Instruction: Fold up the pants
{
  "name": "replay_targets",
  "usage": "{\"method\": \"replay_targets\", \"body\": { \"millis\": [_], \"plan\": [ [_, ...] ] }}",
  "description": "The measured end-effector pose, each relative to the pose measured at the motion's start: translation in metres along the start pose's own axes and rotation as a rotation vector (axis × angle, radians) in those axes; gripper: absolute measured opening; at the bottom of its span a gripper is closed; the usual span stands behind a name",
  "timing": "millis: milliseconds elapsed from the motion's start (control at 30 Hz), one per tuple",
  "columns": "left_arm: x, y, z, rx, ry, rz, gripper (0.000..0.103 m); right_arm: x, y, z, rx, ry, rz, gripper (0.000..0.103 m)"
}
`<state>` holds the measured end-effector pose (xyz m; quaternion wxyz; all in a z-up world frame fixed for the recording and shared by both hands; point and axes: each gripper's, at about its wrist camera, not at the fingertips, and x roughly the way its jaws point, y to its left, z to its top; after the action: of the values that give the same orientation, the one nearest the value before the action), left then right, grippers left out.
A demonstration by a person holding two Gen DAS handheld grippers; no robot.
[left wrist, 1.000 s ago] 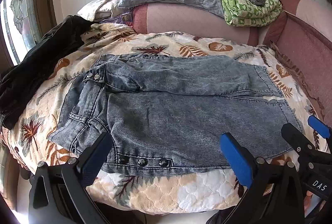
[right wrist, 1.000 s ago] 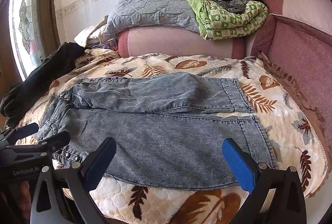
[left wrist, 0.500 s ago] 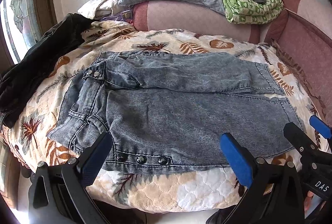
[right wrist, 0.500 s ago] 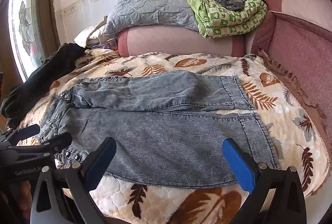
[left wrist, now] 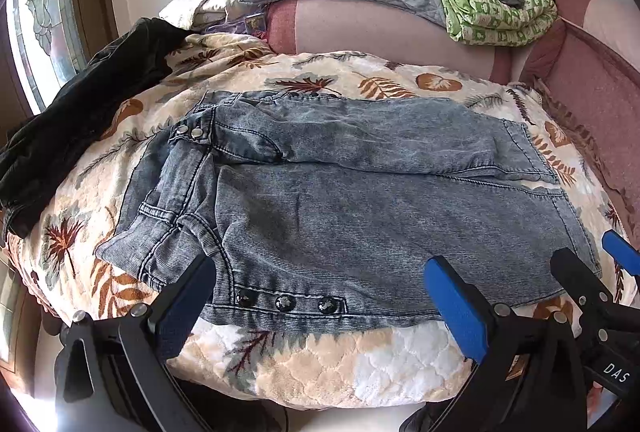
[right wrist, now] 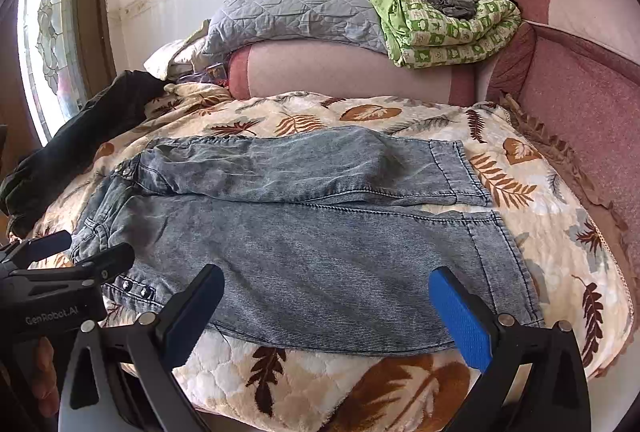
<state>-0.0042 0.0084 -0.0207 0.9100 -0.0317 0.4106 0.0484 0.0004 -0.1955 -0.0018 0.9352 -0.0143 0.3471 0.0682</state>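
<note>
Both views have crept slightly nearer the bed since a second ago; the pants sit a touch lower and larger in the left wrist view. The cloth itself has not shifted.

Pants (left wrist: 360, 200): grey-blue washed denim, laid flat across the leaf-print quilt (left wrist: 320, 364) on the bed, waistband to the left, leg hems to the right. Legs lie side by side, far leg overlapping the near one along the middle seam. Three dark snaps show on the near edge by the waist, two metal snaps at the far waist corner.

Left tongs (left wrist: 320, 296): spread wide, nothing between them. Dark finger low left over the waistband corner, blue-padded finger low right over the near leg. Whether they touch the denim, cannot tell.

Right tongs (right wrist: 326, 306): likewise spread wide and empty, hanging over the near leg's front edge. In this view the left tongs show at the far left beside the waistband; in the left wrist view the right tongs show at the far right by the near hem.

Surroundings: black garment (left wrist: 80, 112) draped on the bed's left side, apart from the pants. Grey quilted pillow (right wrist: 296, 8) and folded green patterned blanket (right wrist: 448, 28) rest on the pink headboard roll behind, dark clothes heaped on the blanket.
</note>
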Motion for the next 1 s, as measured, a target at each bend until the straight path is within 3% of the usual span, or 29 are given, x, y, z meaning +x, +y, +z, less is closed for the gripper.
{"method": "replay_targets", "body": {
  "millis": [1000],
  "plan": [
    [-0.0009,-0.0006,-0.0002,0.009,-0.004,0.032,0.103,0.0004,0.0038,0.0012,-0.003,0.000,0.004,0.103]
  ]
}}
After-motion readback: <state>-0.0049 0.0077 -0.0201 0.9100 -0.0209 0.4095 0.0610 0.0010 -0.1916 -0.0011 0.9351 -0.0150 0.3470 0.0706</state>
